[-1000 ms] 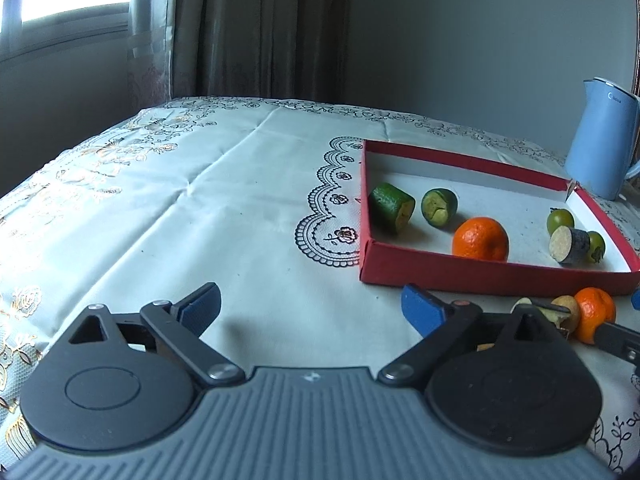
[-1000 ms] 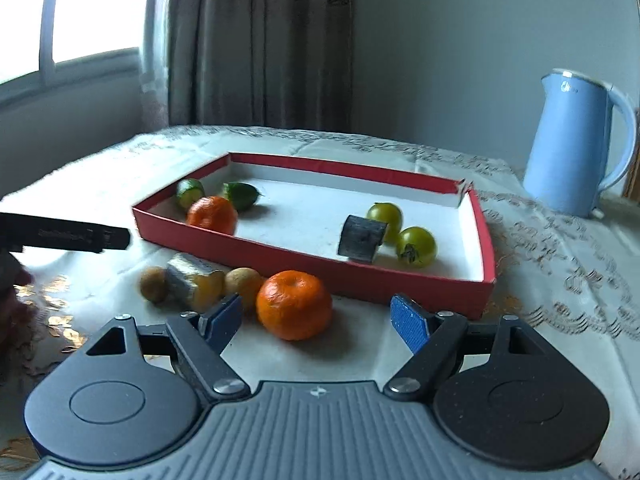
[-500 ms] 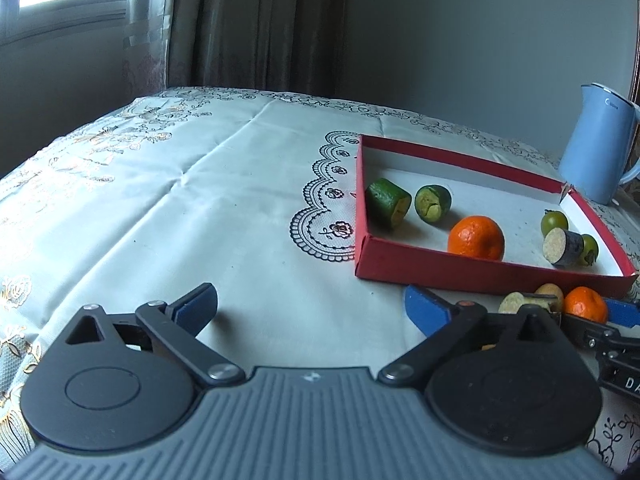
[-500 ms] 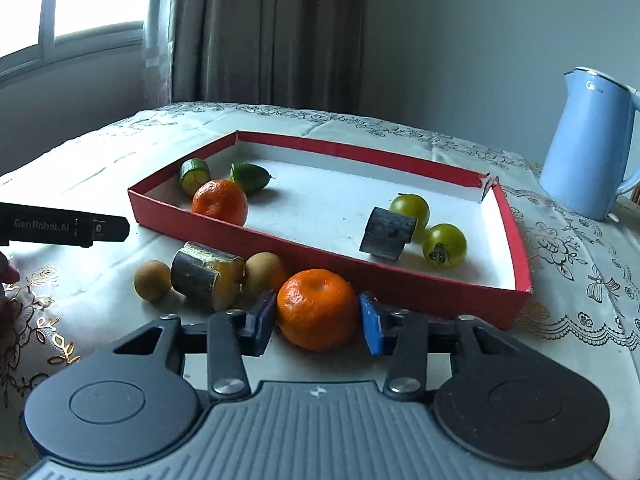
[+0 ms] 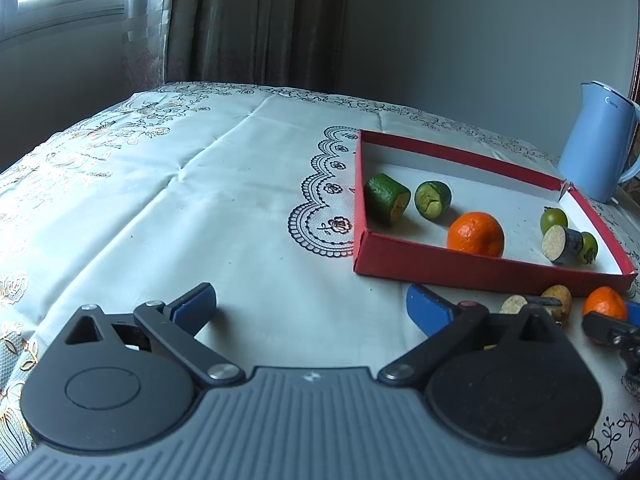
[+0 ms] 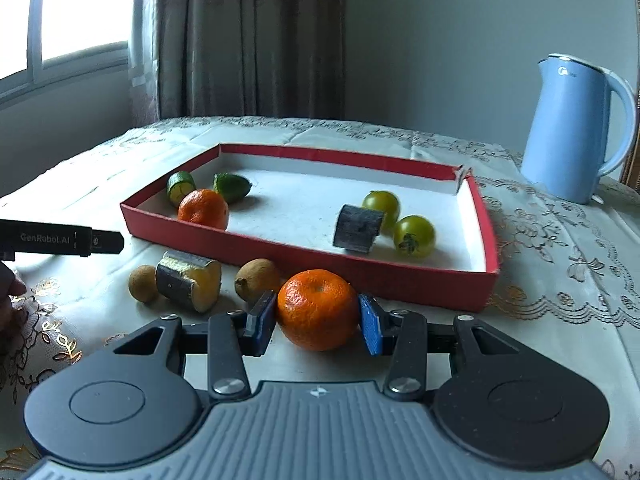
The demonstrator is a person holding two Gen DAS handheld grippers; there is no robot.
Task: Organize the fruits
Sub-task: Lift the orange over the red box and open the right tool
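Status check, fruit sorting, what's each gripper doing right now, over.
Right gripper shut on the tangerine, table side of the red tray. Left gripper open, empty, over cloth. Tray's near wall stands in the path.

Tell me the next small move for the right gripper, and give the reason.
Probably lift. The right gripper has just closed its blue pads on the round orange mandarin, which sits on the tablecloth just outside the shallow red cardboard tray. The tray's near wall stands between the fruit and the white floor, so it likely has to go up first.
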